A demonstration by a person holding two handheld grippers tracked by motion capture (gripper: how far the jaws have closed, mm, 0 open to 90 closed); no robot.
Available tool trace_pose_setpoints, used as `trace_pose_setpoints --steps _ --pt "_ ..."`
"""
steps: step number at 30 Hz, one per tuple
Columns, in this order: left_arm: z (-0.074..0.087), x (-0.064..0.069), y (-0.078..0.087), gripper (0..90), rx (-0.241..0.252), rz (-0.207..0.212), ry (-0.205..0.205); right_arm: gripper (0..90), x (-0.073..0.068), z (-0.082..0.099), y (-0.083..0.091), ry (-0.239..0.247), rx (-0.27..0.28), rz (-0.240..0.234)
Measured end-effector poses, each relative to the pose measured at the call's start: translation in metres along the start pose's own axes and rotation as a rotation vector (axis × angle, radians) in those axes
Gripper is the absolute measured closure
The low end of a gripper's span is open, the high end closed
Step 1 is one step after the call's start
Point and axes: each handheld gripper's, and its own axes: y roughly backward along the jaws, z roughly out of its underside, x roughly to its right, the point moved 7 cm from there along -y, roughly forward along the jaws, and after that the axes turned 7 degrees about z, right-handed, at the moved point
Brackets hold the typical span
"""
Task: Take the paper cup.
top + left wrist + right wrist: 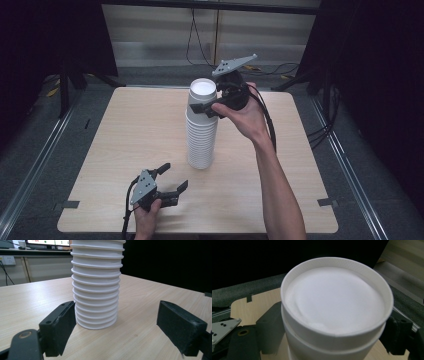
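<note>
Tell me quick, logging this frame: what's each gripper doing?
Left gripper: open, holding nothing, near the stack's base.
Right gripper: jaws around the top cup of the stack of cups; full closure cannot be told.

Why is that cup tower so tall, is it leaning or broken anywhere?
Nothing stands out. The stack of white cups stands upright on the table, its rims evenly spaced. The right tool sits around the top cup; the left tool waits open, apart from the stack.

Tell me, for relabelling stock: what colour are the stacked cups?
Plain white cups, clearest in the left gripper view.
</note>
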Motion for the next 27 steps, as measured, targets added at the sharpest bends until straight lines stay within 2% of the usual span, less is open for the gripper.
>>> trace_pose_setpoints --steps 11,21,22,24,27 --pt "0.0 0.0 0.0 15.7 -0.001 0.0 -0.001 19.8 0.001 -0.001 0.001 -0.002 -0.009 -0.008" --pt "0.0 0.0 0.0 15.7 -0.001 -0.002 -0.001 20.2 0.002 -0.003 0.0 -0.005 0.004 -0.012" --pt "0.0 0.0 0.0 15.7 -0.001 -0.002 -0.001 20.5 0.002 -0.004 0.0 -0.005 0.01 -0.011" --pt "0.0 0.0 0.0 15.7 0.0 -0.001 -0.001 20.7 0.002 -0.01 0.006 -0.03 0.068 -0.018" --pt "0.0 0.0 0.0 15.7 -0.001 -0.001 -0.001 20.9 0.004 -0.015 0.011 -0.024 0.067 -0.015"
